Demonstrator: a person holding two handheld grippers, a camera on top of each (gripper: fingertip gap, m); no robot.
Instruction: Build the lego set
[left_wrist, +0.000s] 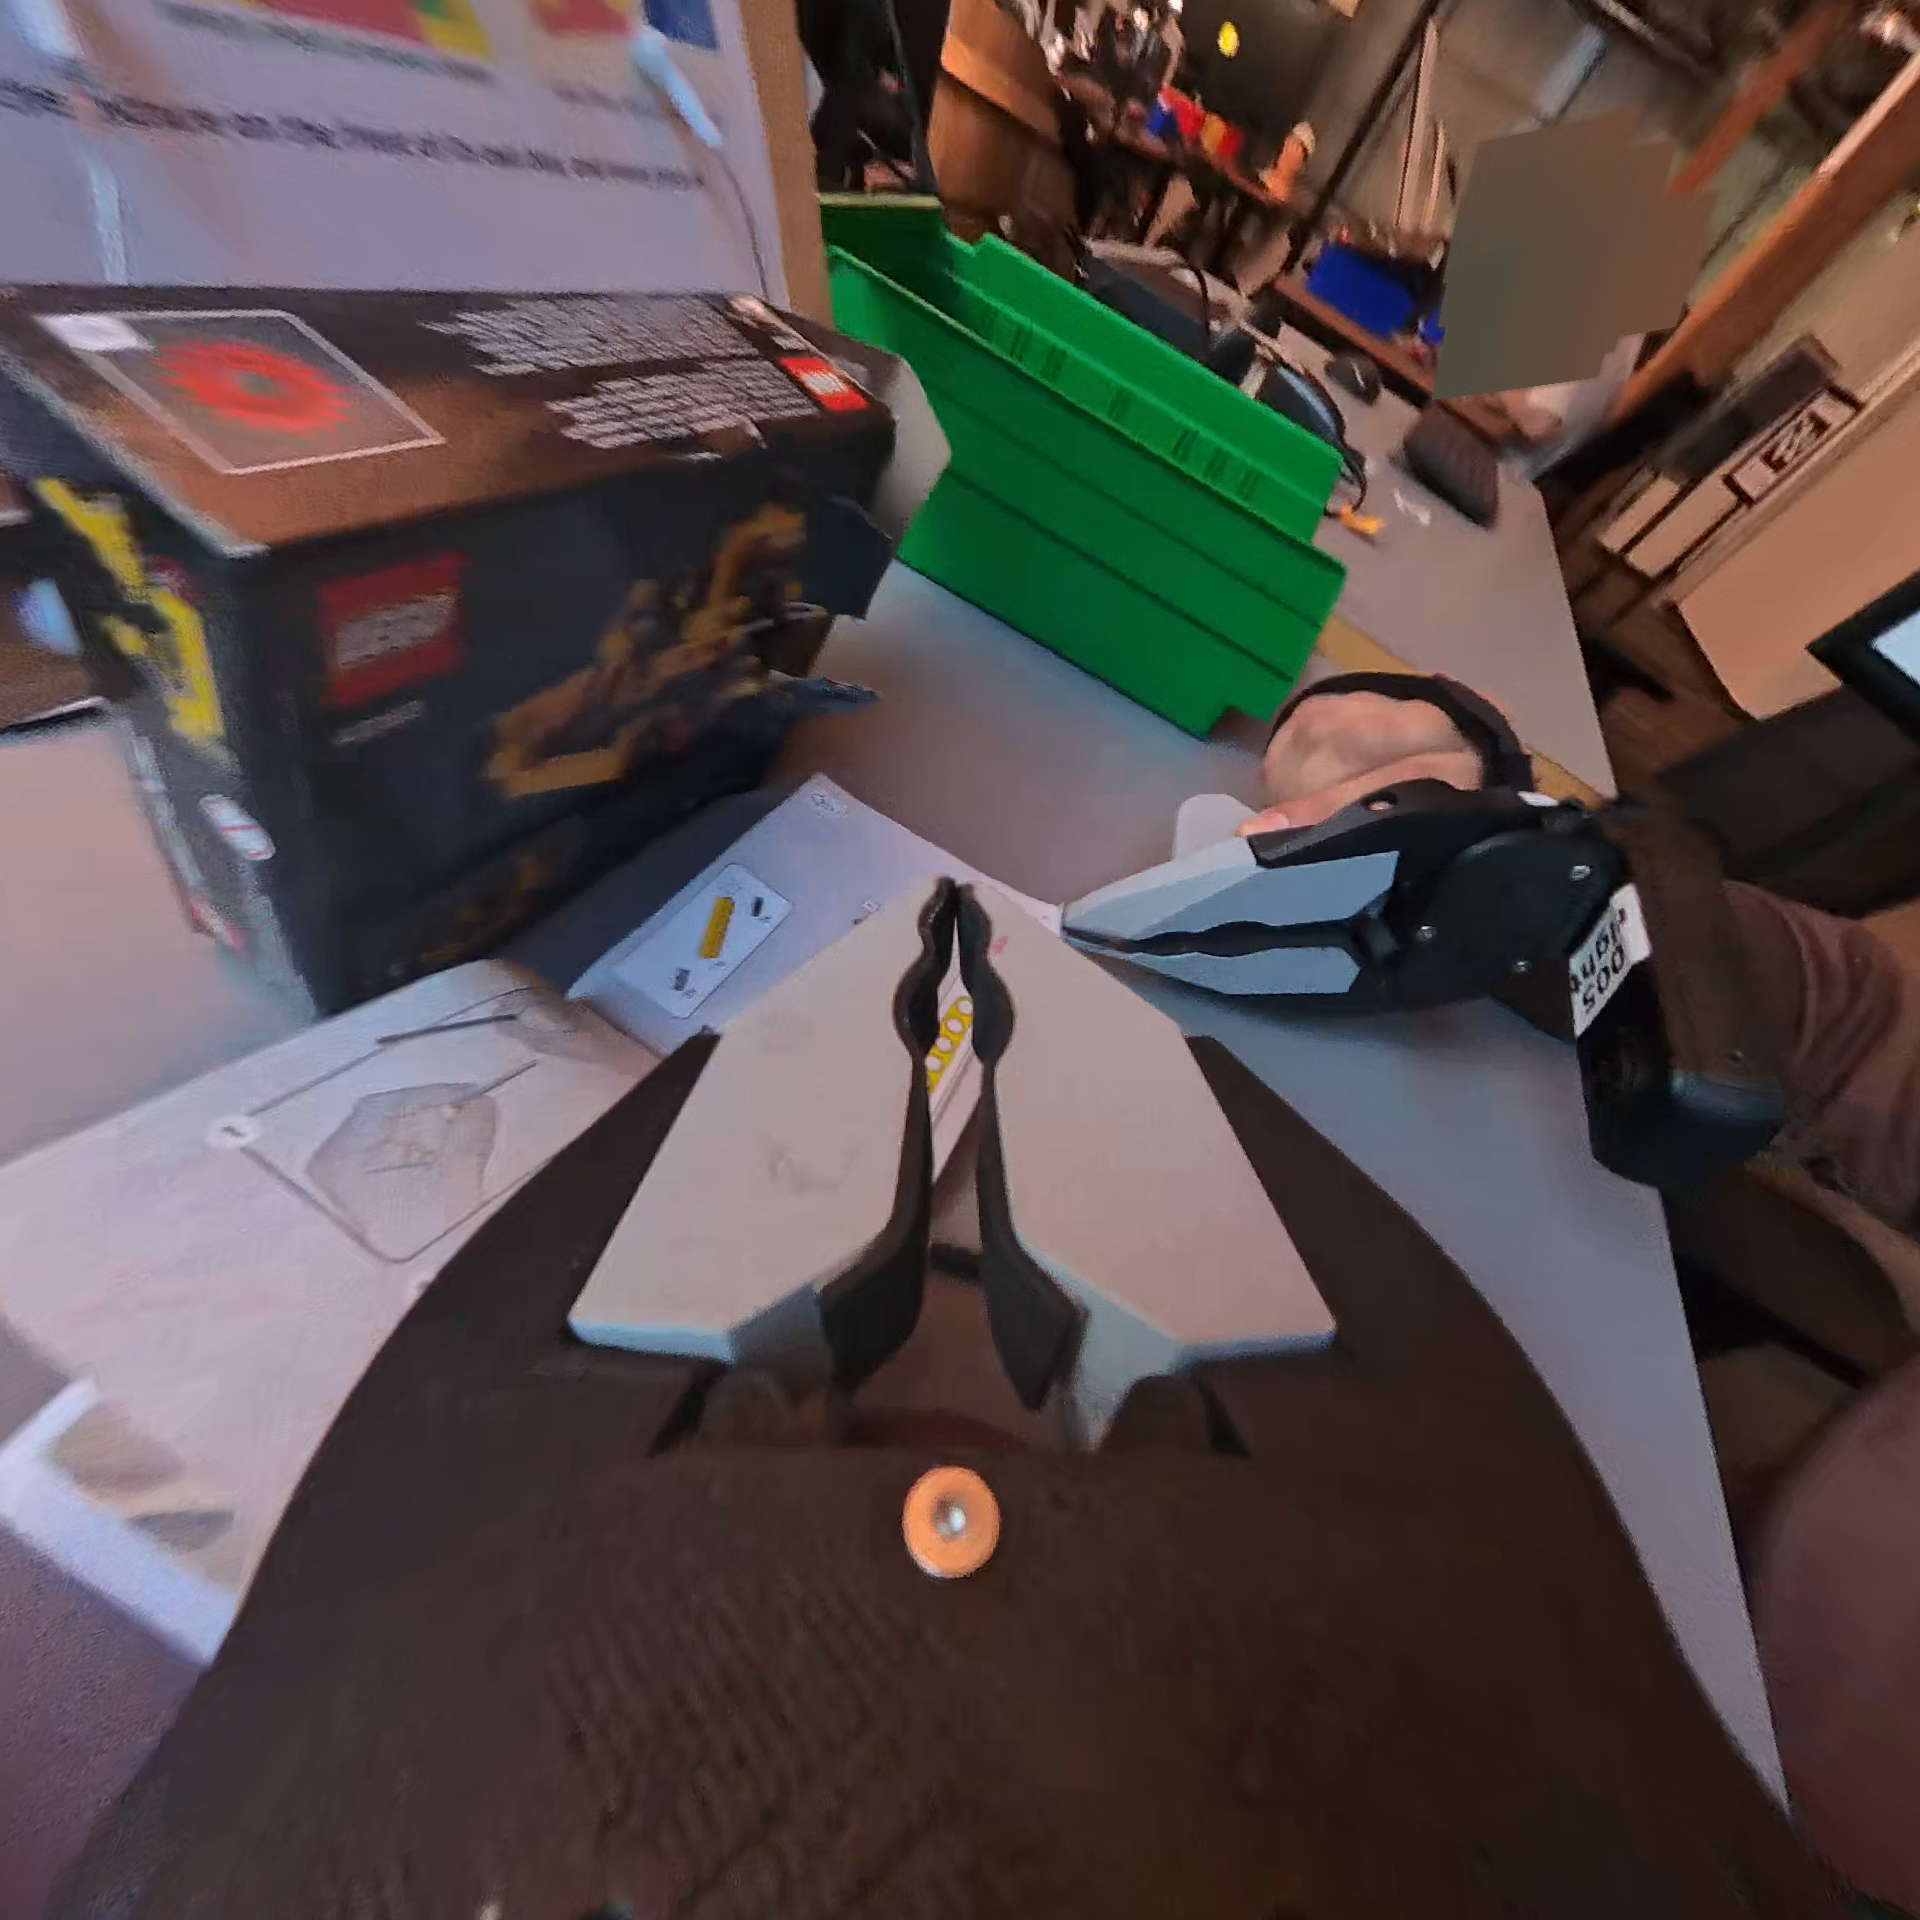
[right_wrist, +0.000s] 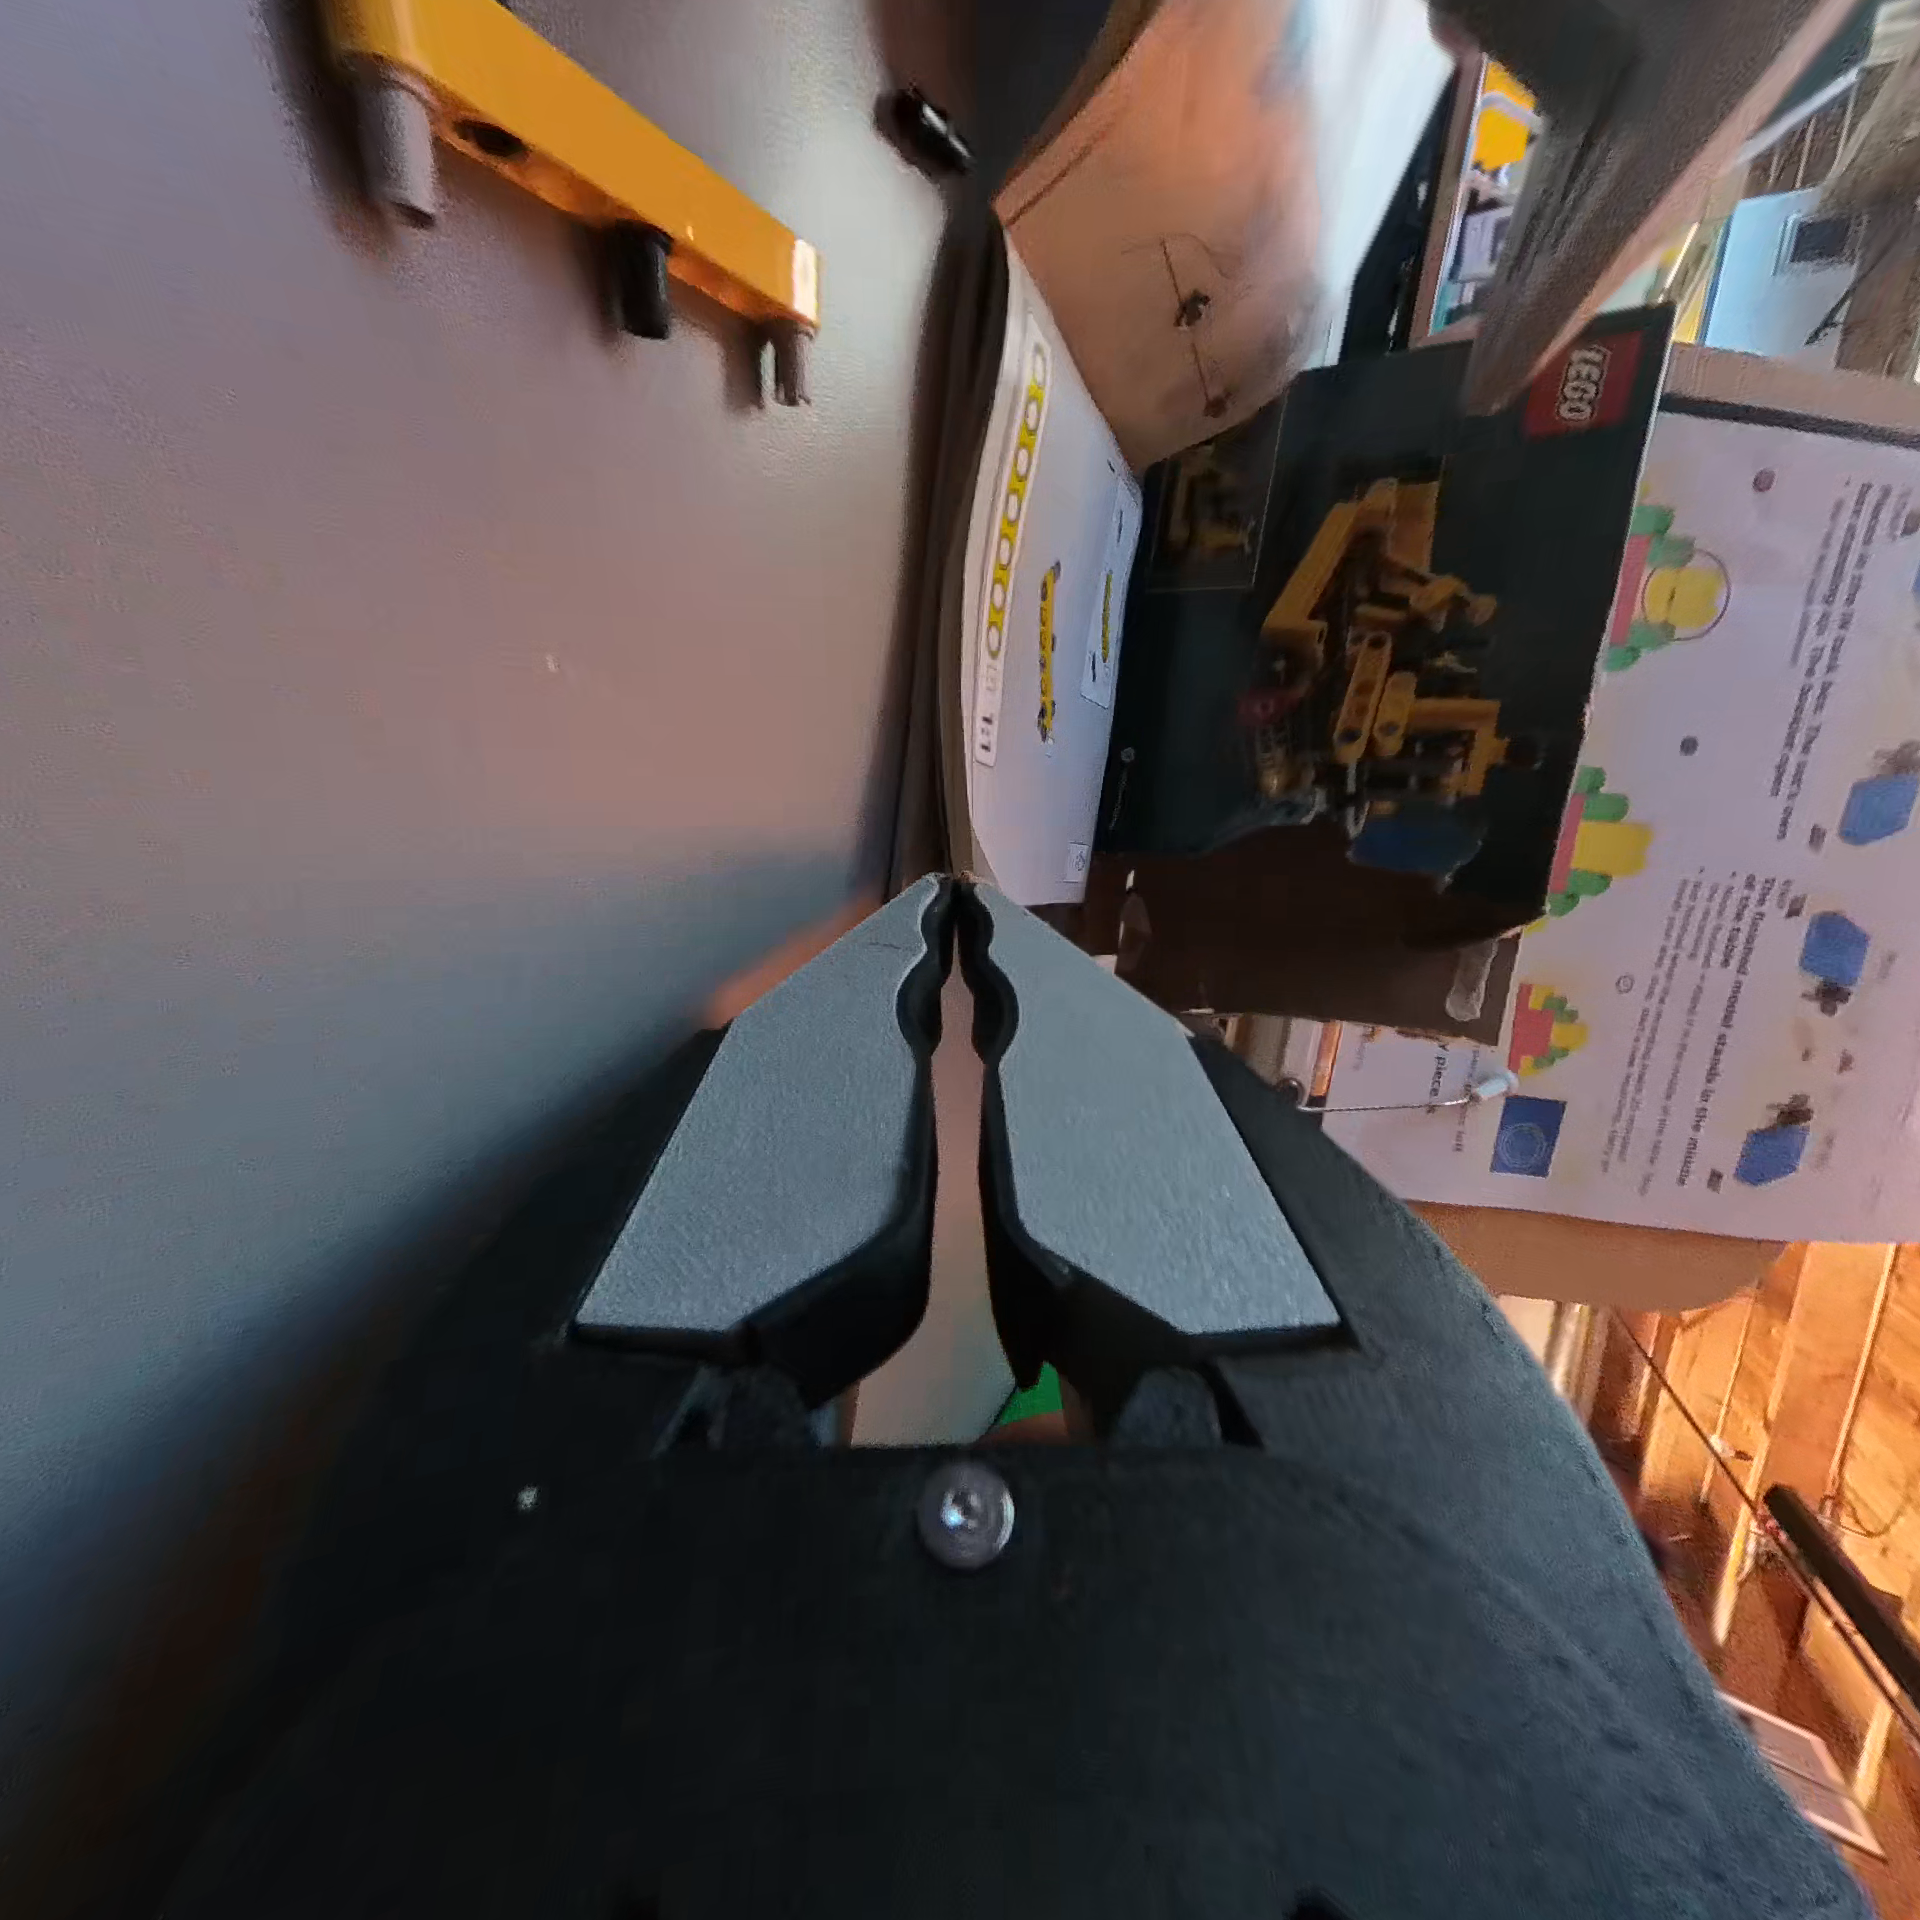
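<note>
My left gripper (left_wrist: 956, 906) is shut and empty, hovering just above the open instruction booklet (left_wrist: 790, 914) on the grey table (left_wrist: 1039, 727). My right gripper (left_wrist: 1075, 923), turned on its side, lies shut at the booklet's right edge, with its tips close to my left tips. In the right wrist view my right gripper (right_wrist: 956, 899) is shut at the booklet's (right_wrist: 1039, 582) corner; I cannot tell whether it pinches the page. A yellow beam (right_wrist: 623, 187) with several grey and black pins lies on the table (right_wrist: 416, 675), apart from both grippers. A loose black pin (right_wrist: 920, 120) lies beyond it.
The black set box (left_wrist: 468, 644) stands behind the booklet, and also shows in the right wrist view (right_wrist: 1403, 644). Stacked green bins (left_wrist: 1122, 488) stand at the back. A hand (left_wrist: 1361, 748) holds the right gripper. A poster (right_wrist: 1766, 831) hangs behind the box. There is about 12 centimetres between the tips of the two grippers.
</note>
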